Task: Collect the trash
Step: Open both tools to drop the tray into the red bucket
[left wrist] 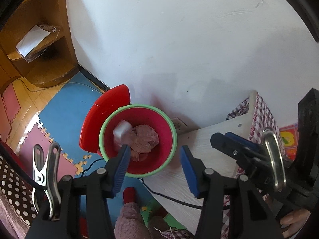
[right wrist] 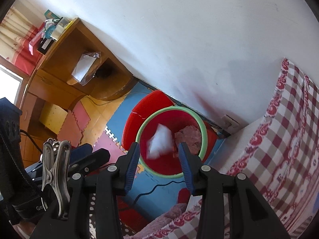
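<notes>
Right wrist: red bin [right wrist: 169,159] holds white scrap [right wrist: 160,144], pink wad [right wrist: 189,137]; both jaws spread, empty.

Left gripper [left wrist: 154,155]: black plastic arms, blue ribbed pads, silver rivets at the pivots. Steel spring clip [left wrist: 46,171] at 9 o'clock of it, thin black cable beside. Right gripper [right wrist: 158,155]: same black-and-blue build, steel clip [right wrist: 56,177] at 9 o'clock, black strap [right wrist: 24,191] with partial white lettering at 8 o'clock.
</notes>
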Action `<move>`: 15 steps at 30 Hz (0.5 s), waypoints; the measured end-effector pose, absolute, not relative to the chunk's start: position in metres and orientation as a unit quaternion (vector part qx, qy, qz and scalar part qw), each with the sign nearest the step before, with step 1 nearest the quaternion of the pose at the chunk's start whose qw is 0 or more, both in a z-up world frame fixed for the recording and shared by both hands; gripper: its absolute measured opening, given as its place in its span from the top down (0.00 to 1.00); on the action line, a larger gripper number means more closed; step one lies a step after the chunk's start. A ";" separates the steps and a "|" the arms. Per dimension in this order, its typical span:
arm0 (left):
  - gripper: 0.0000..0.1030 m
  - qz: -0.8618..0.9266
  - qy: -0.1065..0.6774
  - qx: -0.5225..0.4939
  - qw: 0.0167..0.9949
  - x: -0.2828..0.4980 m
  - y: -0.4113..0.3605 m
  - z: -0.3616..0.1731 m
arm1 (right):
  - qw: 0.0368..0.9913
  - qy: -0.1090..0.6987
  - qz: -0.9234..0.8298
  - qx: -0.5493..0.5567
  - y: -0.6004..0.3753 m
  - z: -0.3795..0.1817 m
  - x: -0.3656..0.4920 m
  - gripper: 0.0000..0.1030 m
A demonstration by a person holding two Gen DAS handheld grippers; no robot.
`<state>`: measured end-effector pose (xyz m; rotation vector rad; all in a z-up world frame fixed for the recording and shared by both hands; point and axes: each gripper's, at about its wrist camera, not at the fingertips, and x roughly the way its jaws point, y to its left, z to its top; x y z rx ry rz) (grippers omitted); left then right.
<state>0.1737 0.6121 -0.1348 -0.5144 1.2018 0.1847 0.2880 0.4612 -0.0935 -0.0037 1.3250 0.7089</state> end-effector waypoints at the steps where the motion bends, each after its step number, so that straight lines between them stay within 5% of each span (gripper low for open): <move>1: 0.48 0.085 0.559 -0.238 0.790 0.174 0.613 -0.135 | 0.731 0.602 0.322 -0.001 0.460 -0.094 0.288 0.59; 15: 0.48 0.076 0.560 -0.222 0.794 0.177 0.612 -0.133 | 0.731 0.605 0.315 0.004 0.463 -0.094 0.284 0.59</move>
